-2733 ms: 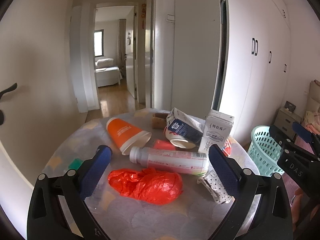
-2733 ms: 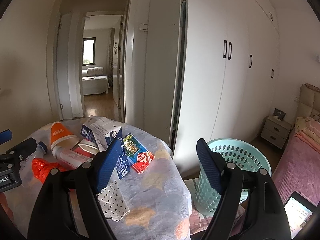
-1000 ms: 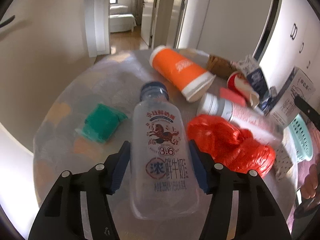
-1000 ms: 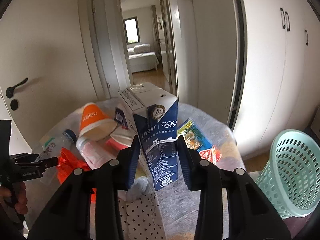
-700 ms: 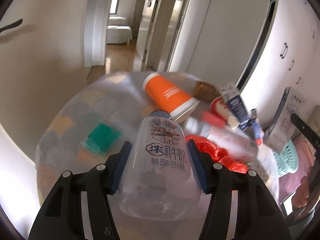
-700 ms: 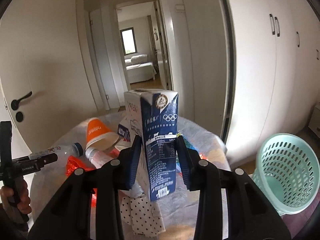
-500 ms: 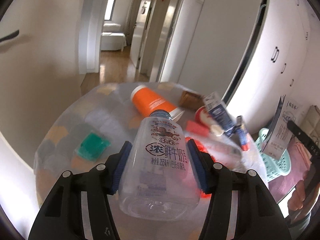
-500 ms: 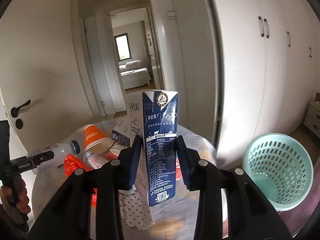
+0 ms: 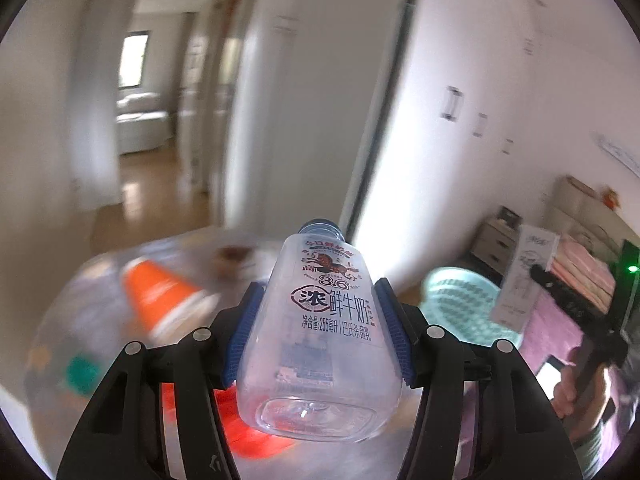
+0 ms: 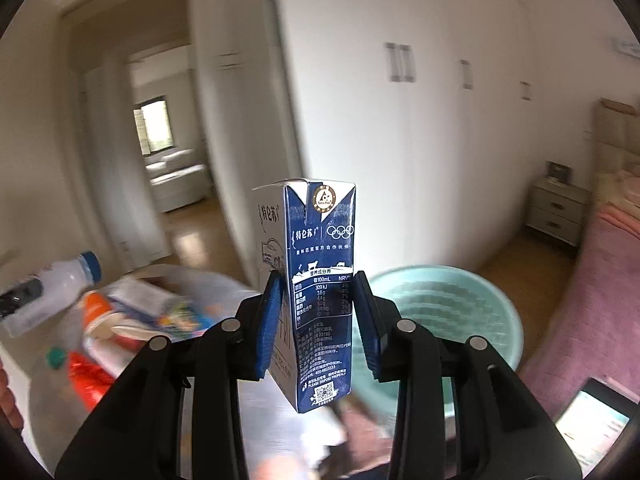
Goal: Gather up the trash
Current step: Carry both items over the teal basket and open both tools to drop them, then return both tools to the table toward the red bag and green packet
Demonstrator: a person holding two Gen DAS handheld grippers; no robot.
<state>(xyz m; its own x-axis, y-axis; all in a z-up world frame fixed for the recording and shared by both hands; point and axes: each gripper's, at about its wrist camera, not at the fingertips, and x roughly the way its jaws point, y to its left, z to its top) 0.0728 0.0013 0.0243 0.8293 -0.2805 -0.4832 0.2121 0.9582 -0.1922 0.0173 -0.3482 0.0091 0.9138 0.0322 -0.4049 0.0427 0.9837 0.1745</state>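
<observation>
left gripper [image 9: 318,336]: clamped on the clear milk bottle [image 9: 320,332], held above the table [image 9: 80,320]
right gripper [image 10: 318,312]: clamped on the milk carton [image 10: 320,280], held before the basket [image 10: 460,304]
done: nothing seen binned yet
left: orange cup [image 9: 156,300], red bag [image 10: 86,376] and more on the table

White walls and a run of tall white wardrobe doors [image 10: 420,120] with slim handles fill the right side of the room. An open doorway [image 10: 160,152] leads over a wooden floor [image 9: 148,184] to a further room, where a bright window [image 10: 154,126] stands above a pale bed [image 10: 180,180]. At the right edge a grey bedside cabinet [image 10: 558,216] stands beside a bed with pink covers [image 10: 608,264].
</observation>
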